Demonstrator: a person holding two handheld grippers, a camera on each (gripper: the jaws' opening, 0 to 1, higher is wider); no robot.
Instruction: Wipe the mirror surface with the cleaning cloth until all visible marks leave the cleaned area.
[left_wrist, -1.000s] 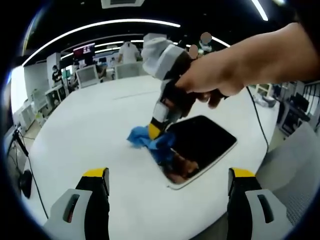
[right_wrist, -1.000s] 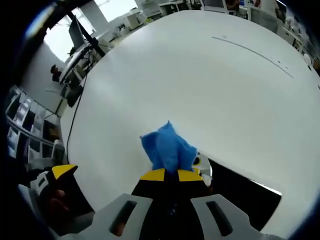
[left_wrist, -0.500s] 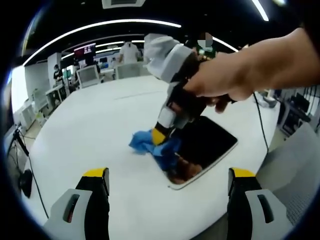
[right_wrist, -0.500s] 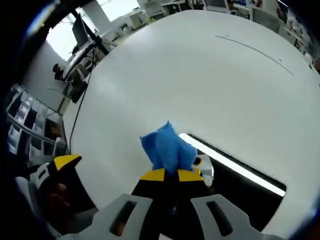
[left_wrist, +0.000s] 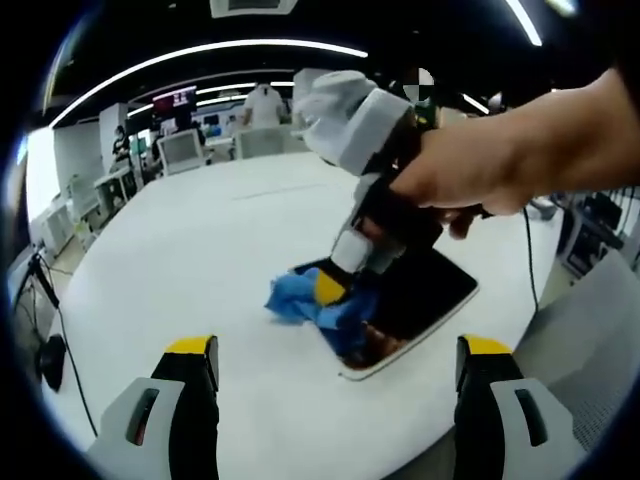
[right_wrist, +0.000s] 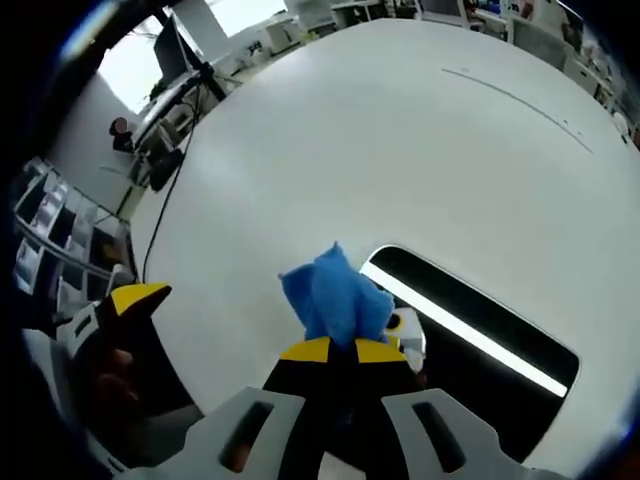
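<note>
Now, right gripper (right_wrist: 342, 348): jaws clamped on the blue cleaning cloth (right_wrist: 334, 294), pressed on the mirror's near-left corner.
Mirror (left_wrist: 425, 288): dark, white-rimmed, flat on the white table (left_wrist: 180, 260); marks apparently too blurred to judge.
Left gripper (left_wrist: 335, 350): jaws wide apart, holding nothing, near the table's edge.

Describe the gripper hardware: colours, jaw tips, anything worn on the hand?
Left gripper: light grey jaw bodies, black fingers, yellow tips. Right gripper: same grey, black and yellow scheme; in the left gripper view its body is black with a white-grey top block. The hand gripping it is bare, no glove or sleeve showing.
</note>
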